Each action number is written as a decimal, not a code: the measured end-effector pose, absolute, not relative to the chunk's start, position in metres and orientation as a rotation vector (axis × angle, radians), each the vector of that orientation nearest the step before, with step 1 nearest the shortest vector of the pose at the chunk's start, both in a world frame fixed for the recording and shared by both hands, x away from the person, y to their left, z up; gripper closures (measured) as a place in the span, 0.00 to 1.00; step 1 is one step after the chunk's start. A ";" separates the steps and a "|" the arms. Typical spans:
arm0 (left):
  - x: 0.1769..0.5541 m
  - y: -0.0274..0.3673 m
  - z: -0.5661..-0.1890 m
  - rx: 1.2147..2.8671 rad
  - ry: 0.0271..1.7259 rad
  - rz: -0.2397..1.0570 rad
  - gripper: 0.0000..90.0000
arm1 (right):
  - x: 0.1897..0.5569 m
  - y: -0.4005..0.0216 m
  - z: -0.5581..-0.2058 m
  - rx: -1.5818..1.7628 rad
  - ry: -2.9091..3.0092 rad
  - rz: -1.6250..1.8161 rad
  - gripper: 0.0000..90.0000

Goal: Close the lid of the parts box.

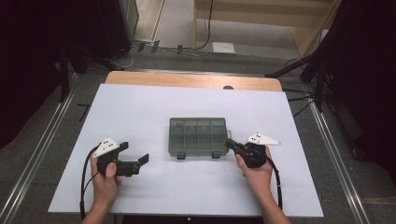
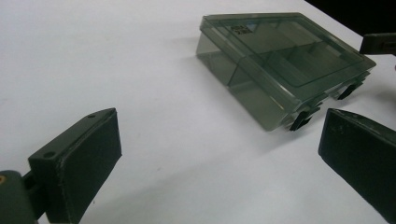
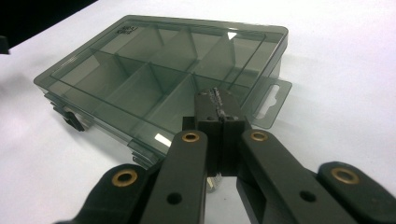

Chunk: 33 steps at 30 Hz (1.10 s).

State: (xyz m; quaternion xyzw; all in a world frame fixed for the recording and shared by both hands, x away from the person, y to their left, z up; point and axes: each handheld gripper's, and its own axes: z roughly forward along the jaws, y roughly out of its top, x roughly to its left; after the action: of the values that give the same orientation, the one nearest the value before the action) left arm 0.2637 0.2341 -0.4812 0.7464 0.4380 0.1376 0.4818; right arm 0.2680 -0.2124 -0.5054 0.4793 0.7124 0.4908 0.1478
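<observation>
Compartment box (image 1: 198, 136), lid down: right gripper (image 1: 229, 143) closed, tips pressed on its near right edge. Left gripper (image 1: 136, 157) fully open, empty, box well ahead of its fingers (image 2: 77, 161). Advised: keep the right steadying; straddle the front latches (image 2: 303, 119) squarely.

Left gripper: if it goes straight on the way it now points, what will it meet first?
Probably the smoky clear compartment box, near its latch side. The left gripper is open with nothing between its fingers, and only bare white table lies before the box. Depth is unclear, so it could slip past the near corner.
</observation>
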 end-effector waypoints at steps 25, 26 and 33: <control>0.249 0.266 -0.482 1.806 1.111 0.374 0.00 | 0.220 -0.265 -0.502 1.273 1.996 1.434 0.00; 0.249 0.266 -0.482 1.804 1.114 0.373 0.00 | 0.217 -0.268 -0.502 1.284 1.988 1.431 0.00; 0.248 0.266 -0.482 1.807 1.115 0.364 0.00 | 0.200 -0.288 -0.501 1.302 1.960 1.407 0.00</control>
State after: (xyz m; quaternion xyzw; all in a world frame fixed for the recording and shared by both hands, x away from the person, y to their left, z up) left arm 0.2485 0.2661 -0.4820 0.7385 0.4559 0.1490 0.4738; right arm 0.1998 -0.2883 -0.5011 0.4653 0.7007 0.5029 0.1988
